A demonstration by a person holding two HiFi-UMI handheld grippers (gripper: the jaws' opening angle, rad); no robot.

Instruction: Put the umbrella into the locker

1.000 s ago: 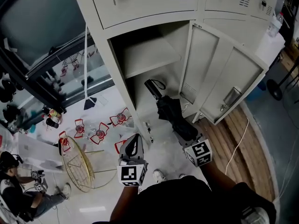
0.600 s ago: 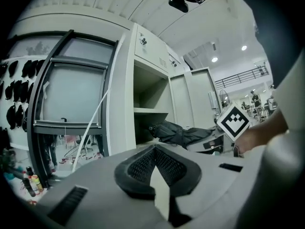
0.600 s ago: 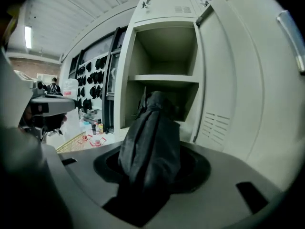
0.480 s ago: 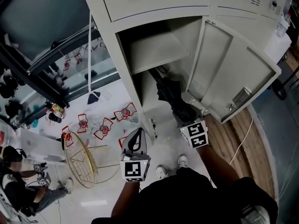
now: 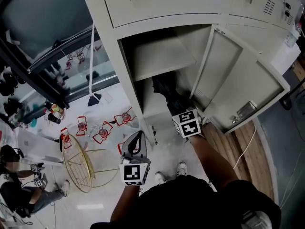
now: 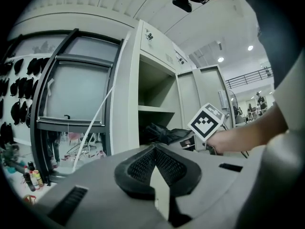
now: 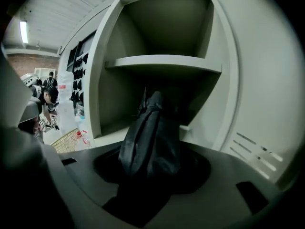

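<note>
Its jaws clamped on the folded black fabric umbrella [image 7: 150, 132], half inside the open cream metal locker [image 5: 110, 51], the right gripper [image 5: 177, 108] should, I think, push deep under the shelf [image 5: 162, 56] before releasing; the left gripper [image 6: 155, 163] has its jaws together, empty.

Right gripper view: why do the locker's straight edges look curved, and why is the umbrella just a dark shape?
Right gripper view: the wide-angle lens bows the locker and blackens the picture's corners. The black umbrella sits close to the lens, in shade under the shelf, so its folds barely show. Head view: the bending is milder, yet the umbrella also merges with the shaded compartment.
</note>
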